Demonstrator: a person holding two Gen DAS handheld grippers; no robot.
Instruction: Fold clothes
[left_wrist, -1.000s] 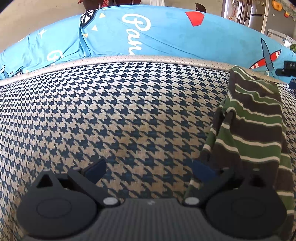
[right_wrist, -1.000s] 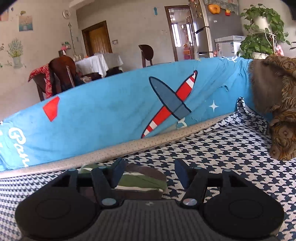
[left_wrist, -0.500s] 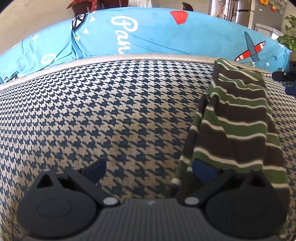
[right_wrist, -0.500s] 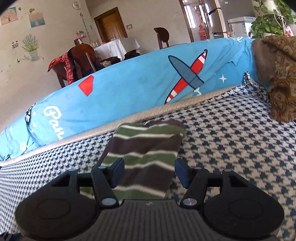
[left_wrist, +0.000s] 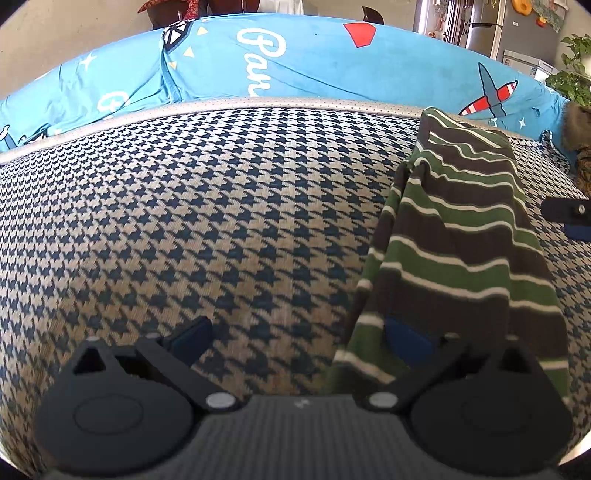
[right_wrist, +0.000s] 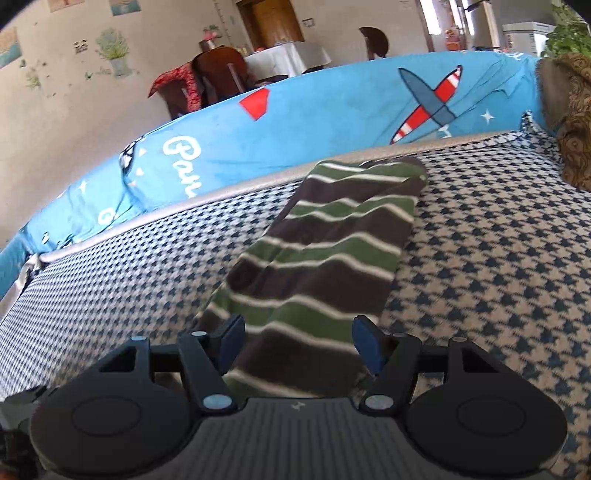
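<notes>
Your left gripper (left_wrist: 299, 338) is spread wide, its two blue-padded fingers far apart and low over the checked cover (left_wrist: 207, 221). Nothing is clamped between them. The left finger sits over bare checked cloth; the right finger (left_wrist: 406, 341) sits at the near left edge of the striped garment (left_wrist: 465, 240), and you cannot tell from this view whether the pad touches the cloth or only hovers over it.

Your right gripper (right_wrist: 298, 343) is also open wide, with the near end of the striped garment (right_wrist: 325, 258) lying in the gap between its fingers. The jaws are not closed on it; cloth shows loose between the two pads, and neither pad presses into it.

The garment, in green and brown bands with thin white lines, lies as a long narrow strip on the checked cover. It runs from your grippers away toward the pale edge of the cover, its far end just short of the blue blanket (right_wrist: 332, 122) behind. A fold runs along its left side in the left wrist view. In that same view the tip of your right gripper shows just beside the garment's right edge.

A brown patterned cushion (right_wrist: 572, 122) rests at the far right, well apart from the garment.
</notes>
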